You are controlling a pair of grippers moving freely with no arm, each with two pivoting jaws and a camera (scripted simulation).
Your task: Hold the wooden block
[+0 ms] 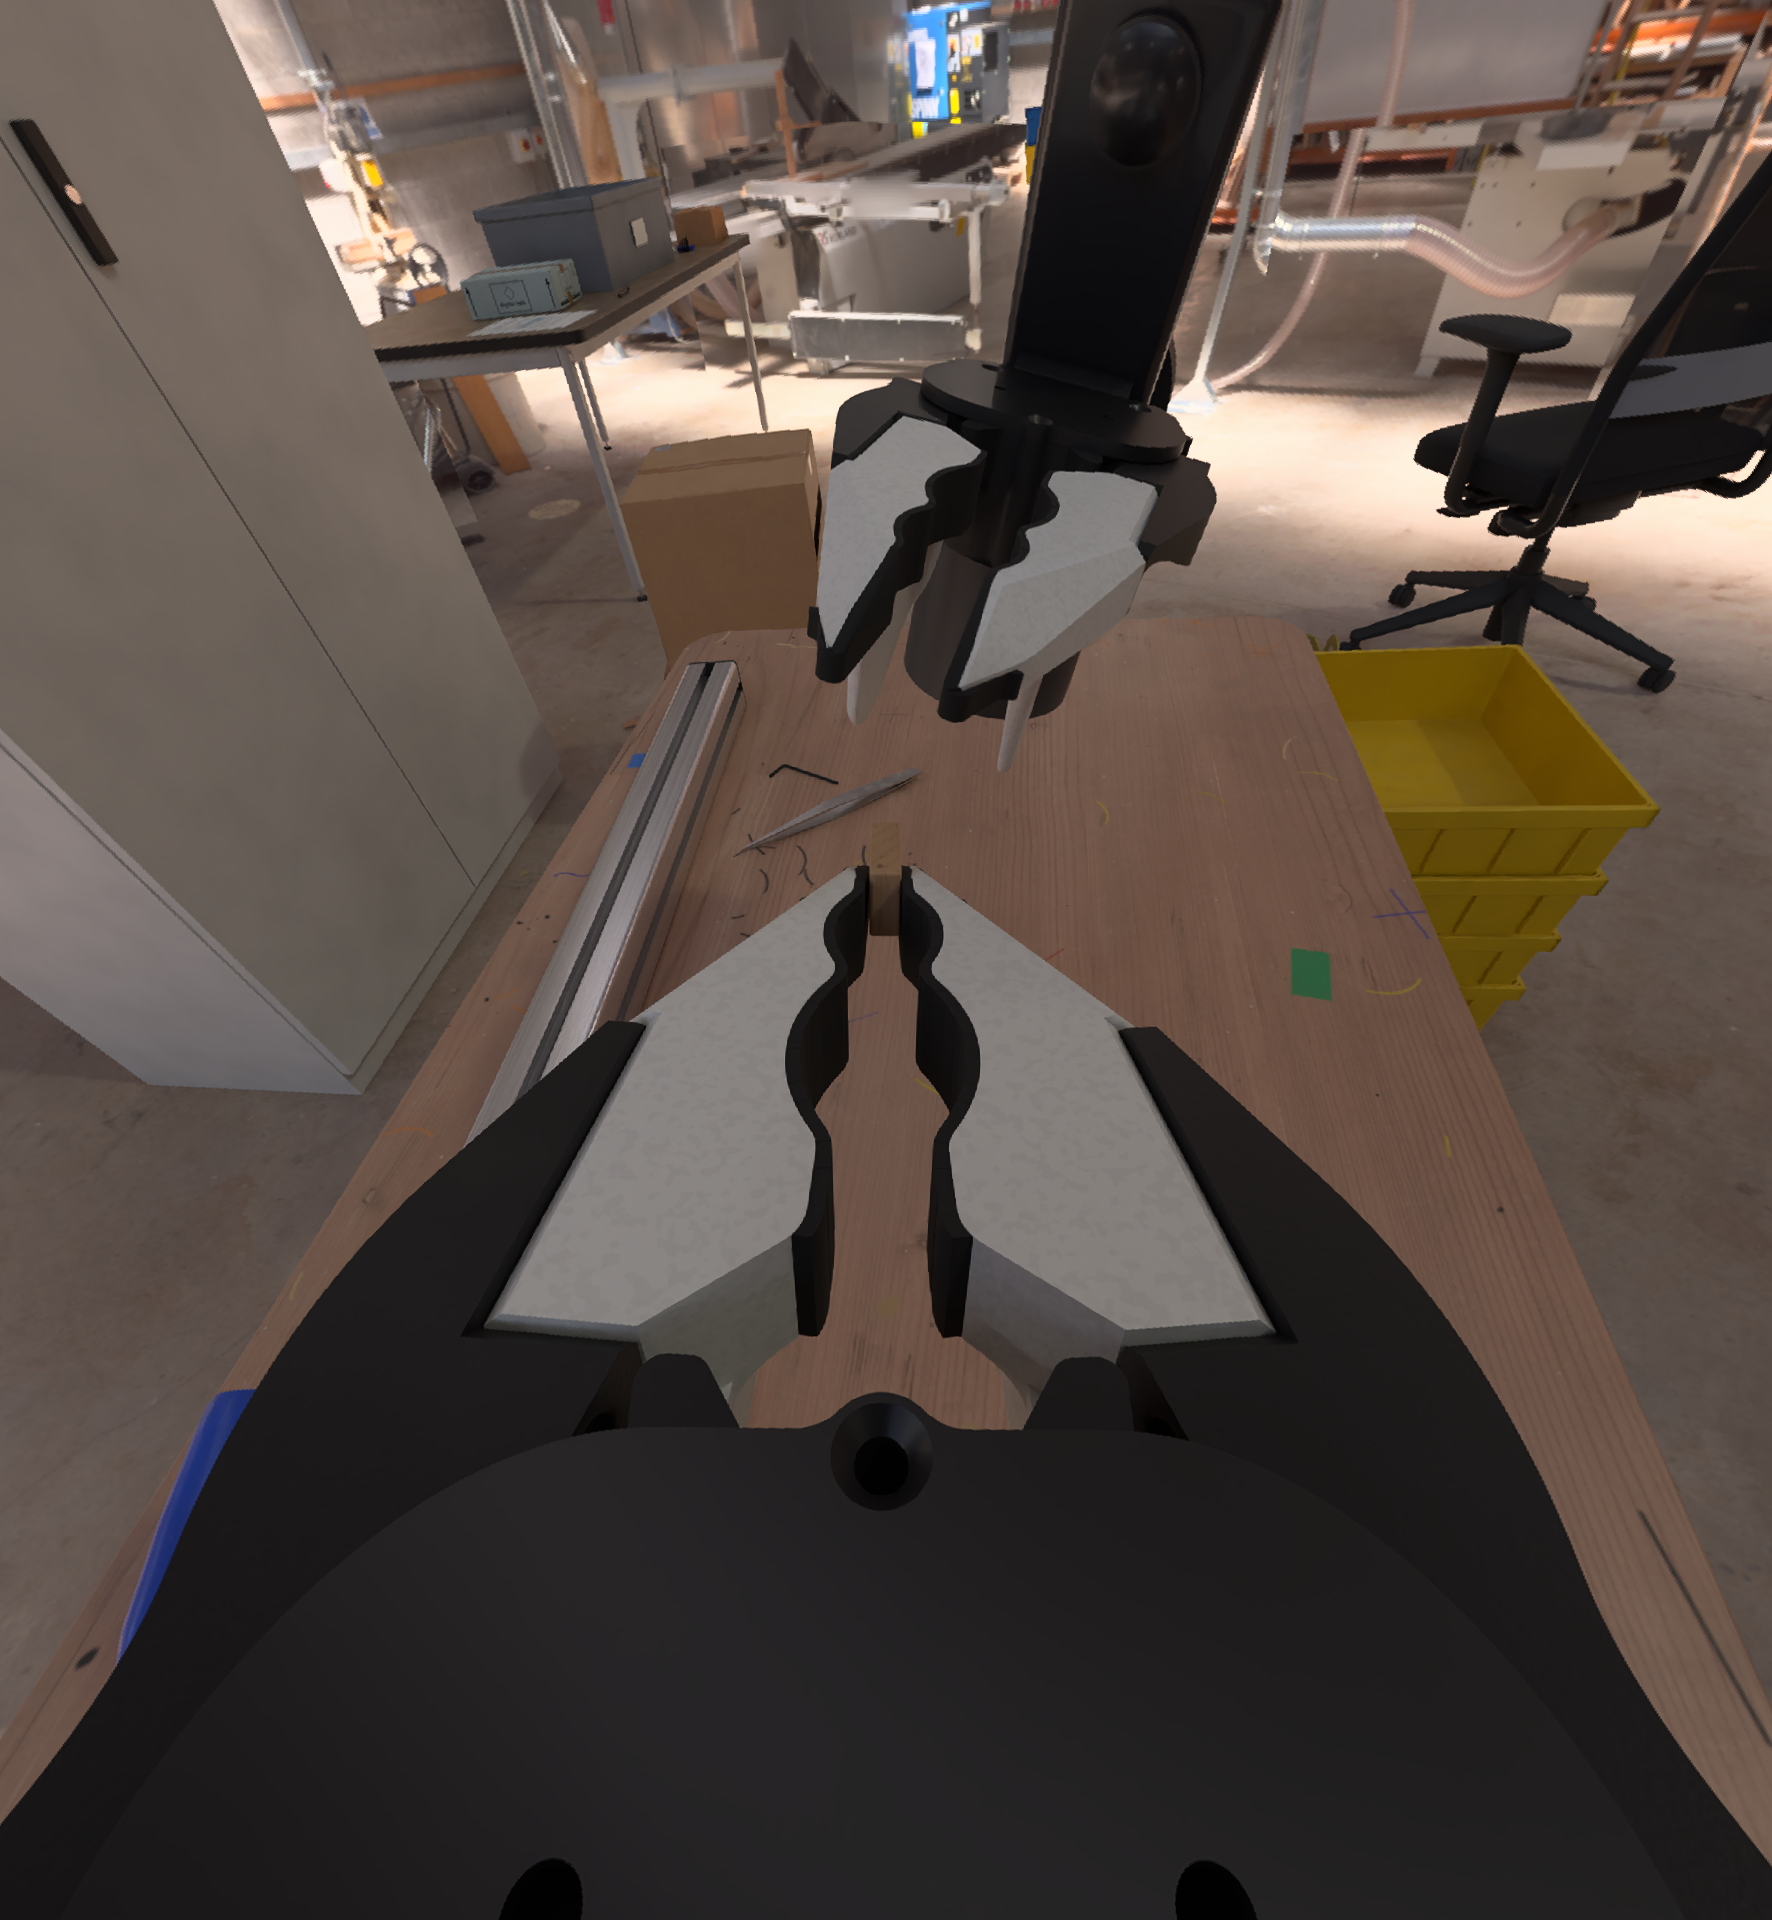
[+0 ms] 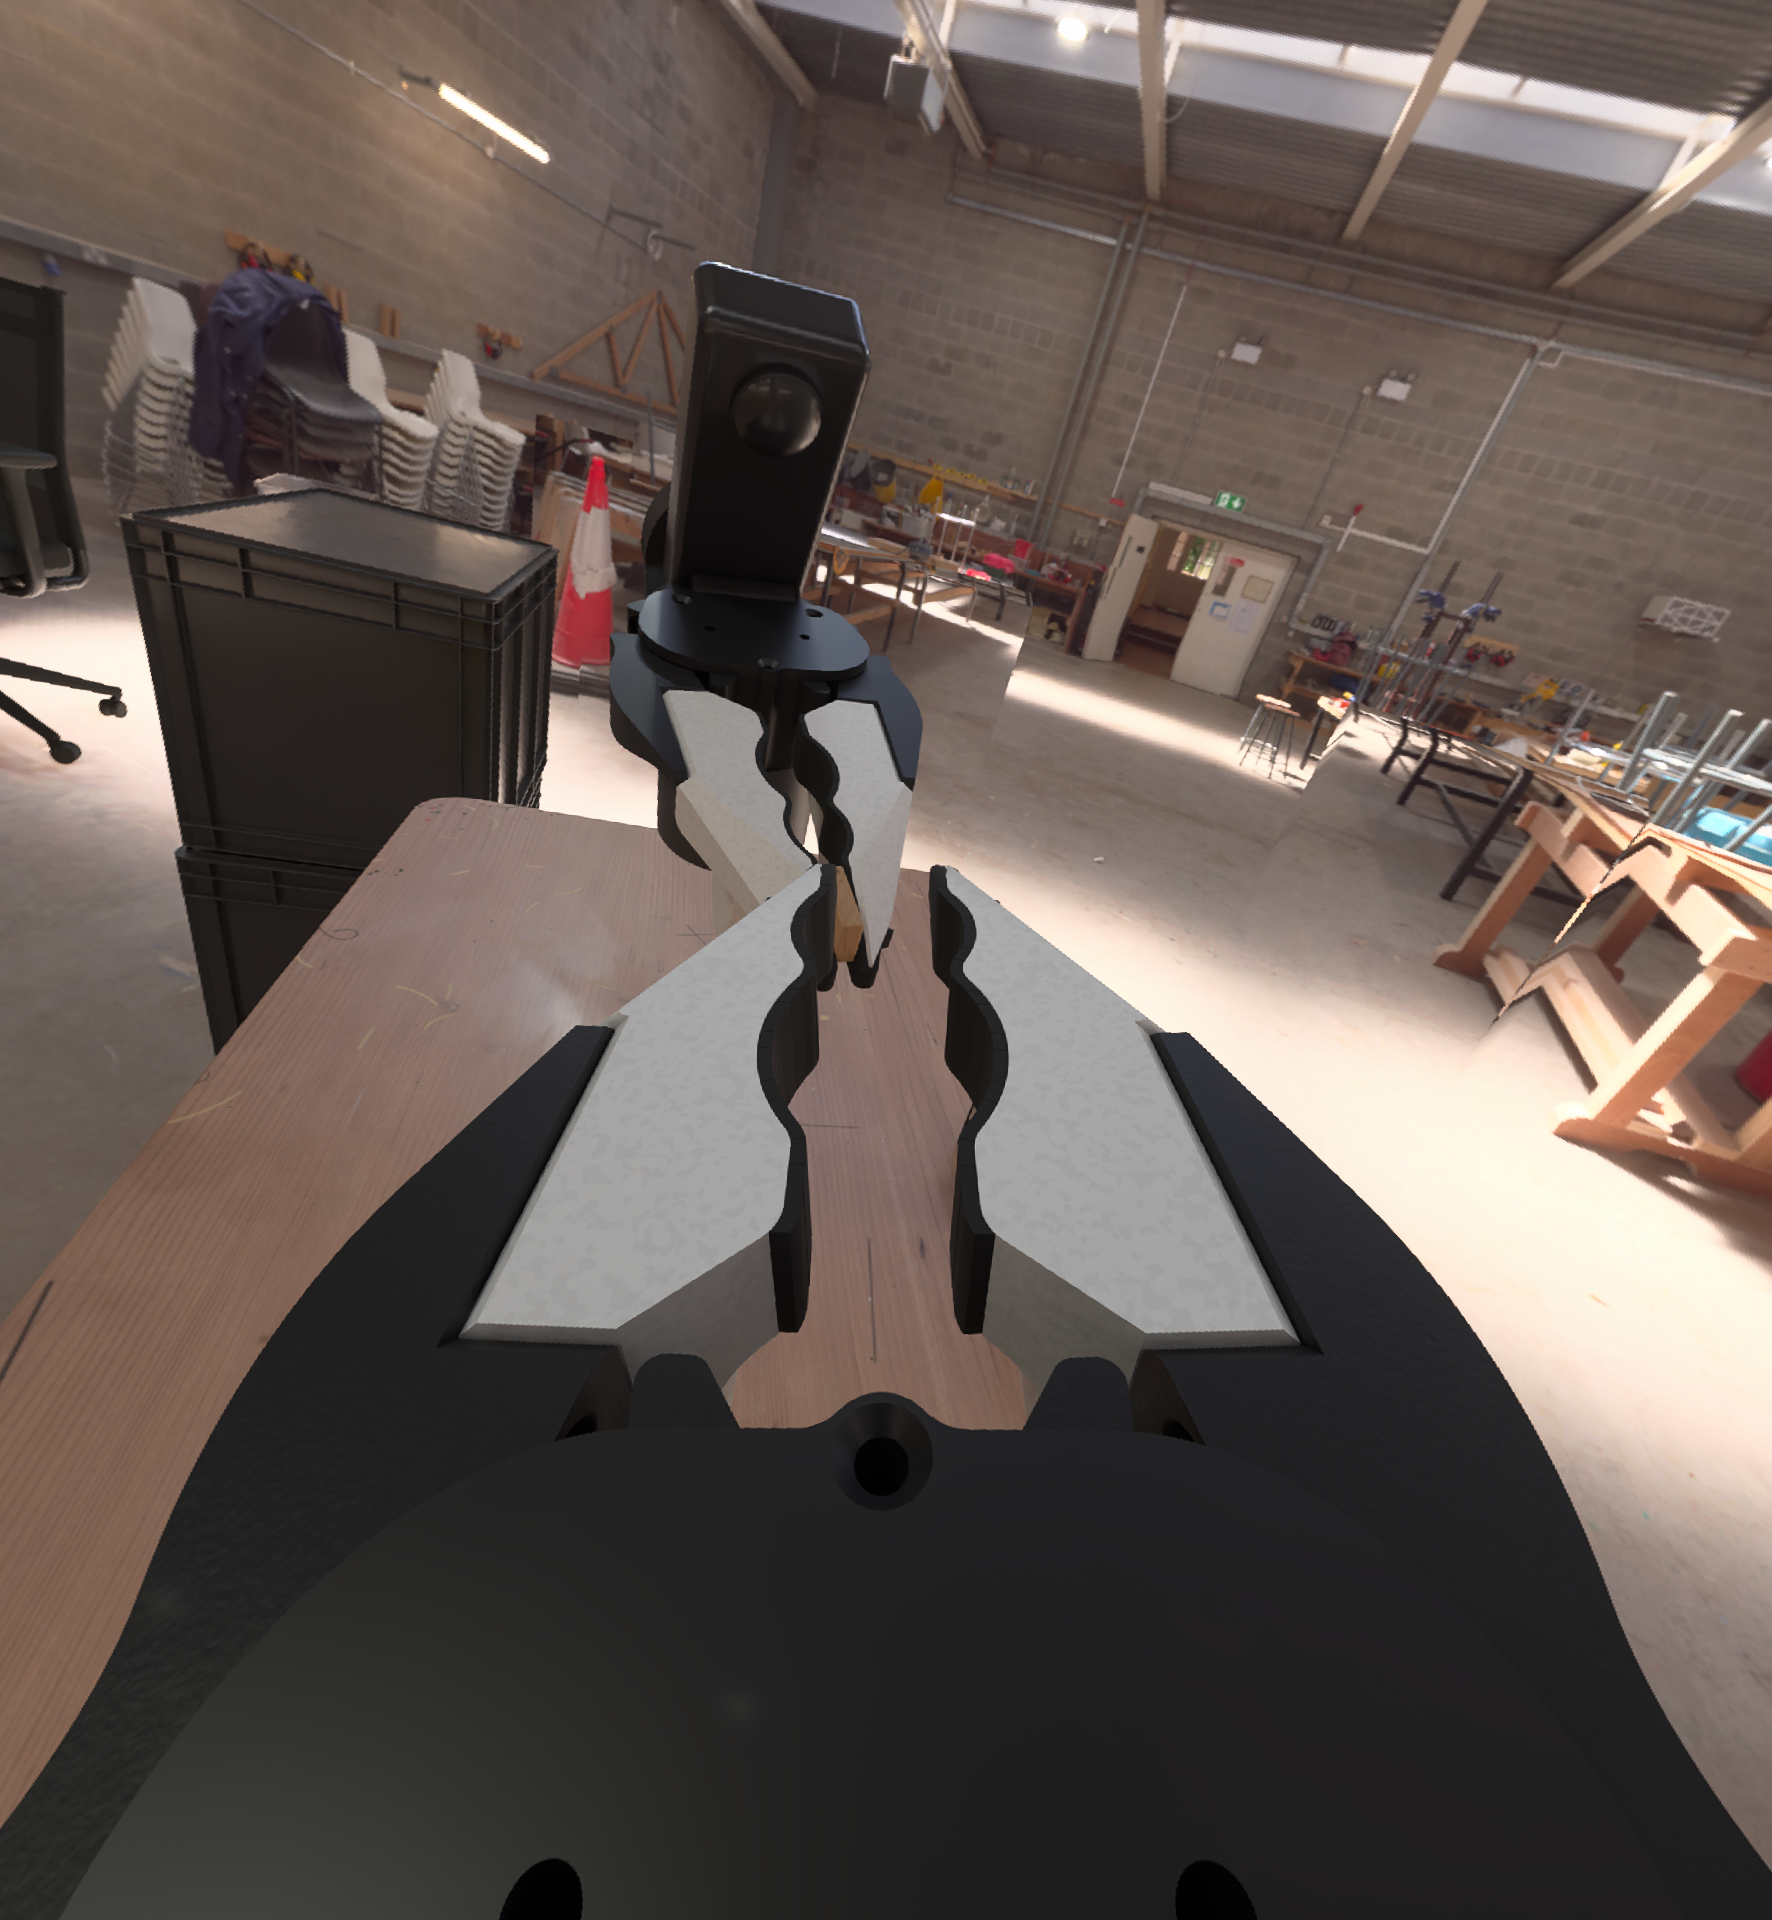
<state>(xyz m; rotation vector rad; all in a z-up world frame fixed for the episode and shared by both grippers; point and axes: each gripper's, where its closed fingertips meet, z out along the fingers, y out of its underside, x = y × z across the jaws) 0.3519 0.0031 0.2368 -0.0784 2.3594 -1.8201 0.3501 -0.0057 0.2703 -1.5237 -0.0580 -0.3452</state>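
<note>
A small wooden block (image 1: pixel 884 902) stands upright between the fingertips of my left gripper (image 1: pixel 884 883), which is shut on it low over the wooden table (image 1: pixel 1121 935). I cannot tell whether the block's base touches the table. My right gripper (image 1: pixel 932 729) hangs open and empty above the table, beyond the block and facing it. In the right wrist view the right gripper (image 2: pixel 880 878) is open with nothing between its fingers. Just past its left fingertip the left gripper (image 2: pixel 849 940) pinches the block (image 2: pixel 844 925).
Metal tweezers (image 1: pixel 840 805), a black hex key (image 1: pixel 801 771) and a long aluminium rail (image 1: pixel 643 862) lie on the table's left part. Stacked yellow bins (image 1: pixel 1484 769) stand off its right edge and a cardboard box (image 1: pixel 726 530) beyond it. Black crates (image 2: pixel 342 665) stand beside the table.
</note>
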